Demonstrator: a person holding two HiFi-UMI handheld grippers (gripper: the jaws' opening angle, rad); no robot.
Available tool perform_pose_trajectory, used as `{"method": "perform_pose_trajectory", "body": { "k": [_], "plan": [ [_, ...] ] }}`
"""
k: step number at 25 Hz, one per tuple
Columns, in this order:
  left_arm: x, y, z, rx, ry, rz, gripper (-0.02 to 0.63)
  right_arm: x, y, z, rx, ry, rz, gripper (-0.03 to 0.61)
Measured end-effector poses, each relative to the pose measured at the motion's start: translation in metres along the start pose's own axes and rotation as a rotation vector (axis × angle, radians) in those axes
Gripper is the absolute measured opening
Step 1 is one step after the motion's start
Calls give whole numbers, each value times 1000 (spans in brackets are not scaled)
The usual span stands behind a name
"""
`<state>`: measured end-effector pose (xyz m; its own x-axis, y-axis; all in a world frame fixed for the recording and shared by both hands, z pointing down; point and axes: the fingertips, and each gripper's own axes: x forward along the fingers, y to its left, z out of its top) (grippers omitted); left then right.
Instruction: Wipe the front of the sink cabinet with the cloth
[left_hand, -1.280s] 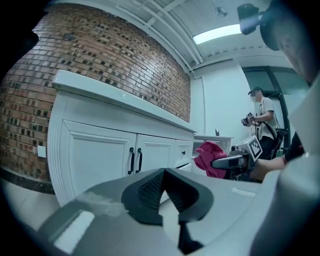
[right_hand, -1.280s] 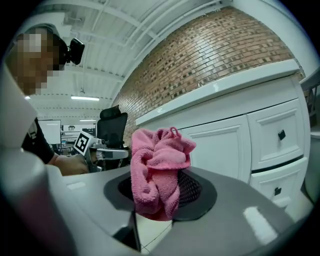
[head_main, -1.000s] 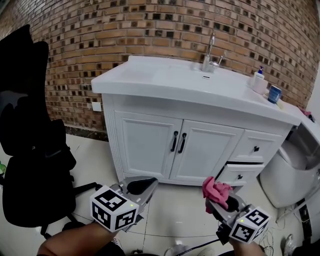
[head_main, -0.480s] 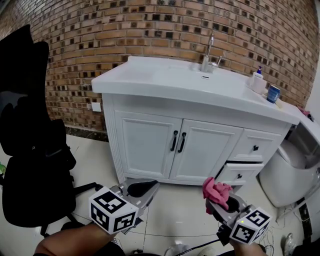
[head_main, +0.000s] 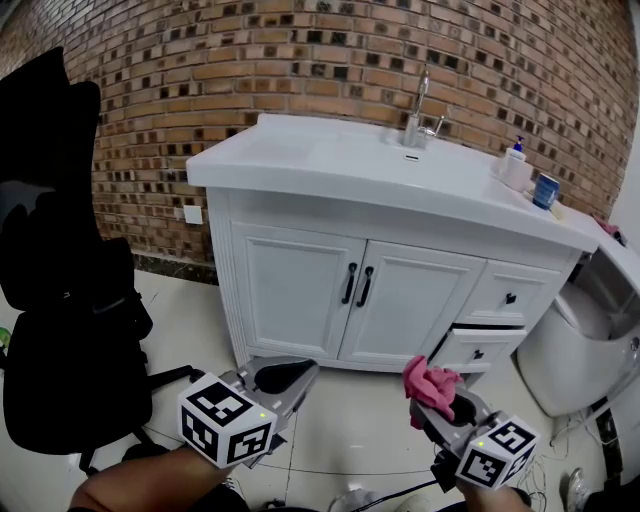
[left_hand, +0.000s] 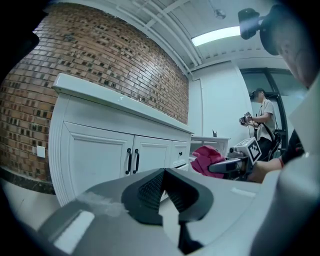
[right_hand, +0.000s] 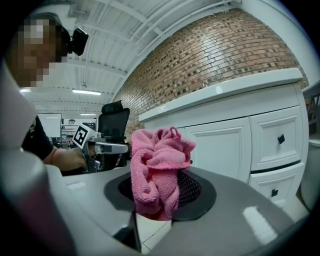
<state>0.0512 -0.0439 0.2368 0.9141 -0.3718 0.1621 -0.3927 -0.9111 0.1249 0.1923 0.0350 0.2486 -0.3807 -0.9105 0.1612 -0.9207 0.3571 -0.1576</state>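
I have the right gripper (head_main: 438, 398) low at about 5 o'clock in the head view. Its jaws are clamped on a bunched pink cloth (head_main: 430, 380). The right gripper view shows the cloth wadded between the dark pads, with folds standing up above them and a bit hanging below. The left gripper (head_main: 290, 372) sits at about 7 o'clock. Its jaws are closed tip to tip with nothing between them. Both grippers hang over the pale tiled floor (head_main: 340, 420), near each other. The white sink cabinet (head_main: 290, 290) stands straight ahead at 12 o'clock against the brick wall (head_main: 250, 50). The cloth is held in the air short of the cabinet front and does not touch it. From my head view the cloth lines up with the lower drawer (head_main: 478, 352), which stands slightly pulled out. The upper drawer (head_main: 512, 296) above it is flush. The two cabinet doors are closed, and their black handles (head_main: 356, 285) stand side by side at the centre seam. On the countertop a faucet (head_main: 420, 105) rises at about 1 o'clock. A white bottle (head_main: 516, 160) and a blue cup (head_main: 546, 188) stand close together toward 2 o'clock. A black chair (head_main: 60, 270) fills the 9 o'clock side, well apart from the cabinet.
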Motion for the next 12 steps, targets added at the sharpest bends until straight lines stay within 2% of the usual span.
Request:
{"method": "perform_pose_trajectory", "body": {
  "k": [12],
  "plan": [
    [-1, 4, 1, 6, -8, 9, 3, 4, 0, -2, 6, 4, 2, 143]
  ]
}}
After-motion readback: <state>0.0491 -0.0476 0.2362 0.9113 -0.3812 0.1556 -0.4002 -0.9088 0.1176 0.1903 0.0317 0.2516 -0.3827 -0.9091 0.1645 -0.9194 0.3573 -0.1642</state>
